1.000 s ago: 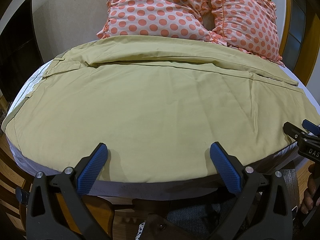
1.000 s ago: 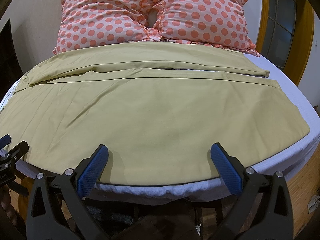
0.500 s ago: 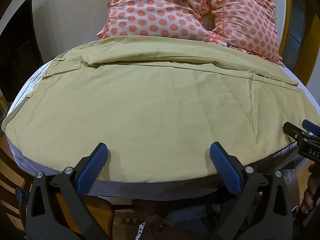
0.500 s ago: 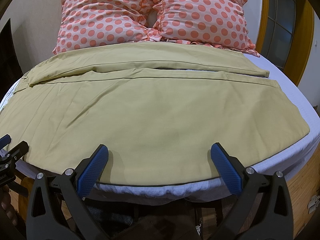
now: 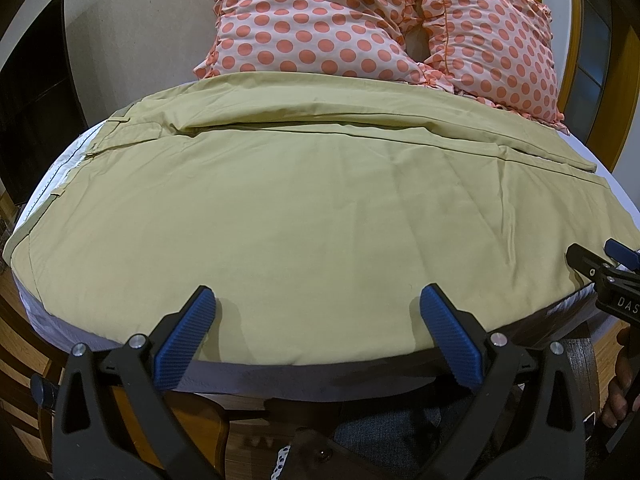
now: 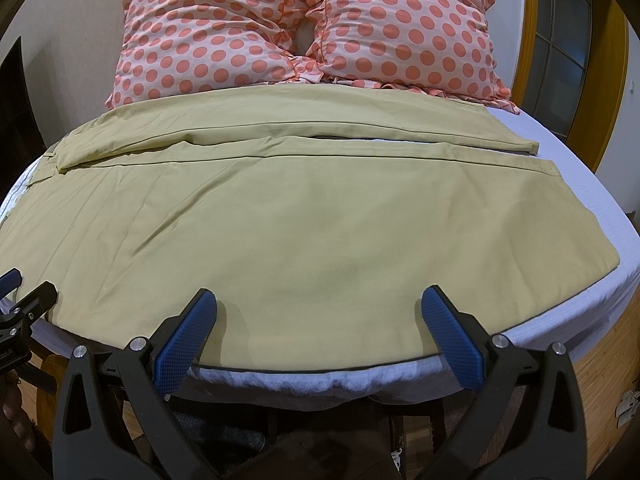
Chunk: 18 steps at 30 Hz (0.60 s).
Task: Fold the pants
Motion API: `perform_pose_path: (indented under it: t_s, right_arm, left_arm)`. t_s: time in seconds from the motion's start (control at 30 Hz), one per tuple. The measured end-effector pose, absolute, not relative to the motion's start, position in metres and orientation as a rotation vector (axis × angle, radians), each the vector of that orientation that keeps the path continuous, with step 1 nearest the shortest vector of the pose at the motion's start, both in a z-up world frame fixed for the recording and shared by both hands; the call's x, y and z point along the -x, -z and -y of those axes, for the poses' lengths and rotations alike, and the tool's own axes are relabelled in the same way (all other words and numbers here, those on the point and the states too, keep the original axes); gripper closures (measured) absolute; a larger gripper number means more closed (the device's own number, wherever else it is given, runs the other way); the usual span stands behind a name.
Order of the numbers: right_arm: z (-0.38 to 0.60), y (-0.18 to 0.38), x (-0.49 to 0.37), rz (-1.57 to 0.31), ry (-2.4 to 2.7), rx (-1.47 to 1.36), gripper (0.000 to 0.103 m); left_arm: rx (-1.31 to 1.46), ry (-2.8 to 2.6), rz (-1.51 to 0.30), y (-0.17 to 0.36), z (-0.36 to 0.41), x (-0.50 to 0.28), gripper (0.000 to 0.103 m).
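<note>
Khaki pants (image 5: 312, 216) lie spread flat across the bed, waistband end off to the left of both tongs, leg hems to the right; the two legs run side by side, the far one just short of the polka-dot pillows (image 6: 304, 28). Near outer seam runs along the mattress edge, directly ahead of both sets of tips.

Left gripper (image 5: 316, 320) — jaws spread wide, blue pads hovering at the near edge of the cloth, nothing pinched. Right gripper (image 6: 320, 320) — likewise spread wide, pads over the near hem line, holding nothing. Each tool shows at the margin of the other's view, so the two stand side by side along the same seam.

Judgement: no fold is made yet; step in hand looks like taking hold of the near leg edge. To do it well, bring each lower pad under the seam and the upper pad on top, so one leg's full thickness is caught and not the white sheet (image 6: 624, 264) beneath. Grips should sit well apart along the leg, then lift together and carry the near leg over onto the far one, seams matched. Shallow creases ahead of the left tongs may want a light outward pull first.

Writing: "DAS…" partly readable on the neighbouring tool's body in the left view; rest cut off.
</note>
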State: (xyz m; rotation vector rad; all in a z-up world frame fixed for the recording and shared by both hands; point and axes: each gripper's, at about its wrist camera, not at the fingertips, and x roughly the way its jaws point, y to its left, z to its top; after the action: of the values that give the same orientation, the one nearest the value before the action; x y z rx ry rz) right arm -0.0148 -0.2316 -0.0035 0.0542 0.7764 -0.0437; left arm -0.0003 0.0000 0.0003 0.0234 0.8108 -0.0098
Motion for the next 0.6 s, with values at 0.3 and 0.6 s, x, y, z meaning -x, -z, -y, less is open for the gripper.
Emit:
perform_pose_path:
  t_s: [0.3, 0.6]
  right_arm:
    - [0.2308, 0.0037, 0.0146, -0.777, 0.043, -0.054, 0.001]
    - [0.2367, 0.0032, 0.0111, -0.777, 0.030, -0.046, 0.001]
  left_arm:
    - [-0.024, 0.010, -0.810, -0.0004, 0.0000, 0.0004, 0.002]
    - [-0.024, 0.011, -0.807, -0.0004, 0.0000, 0.0005, 0.002]
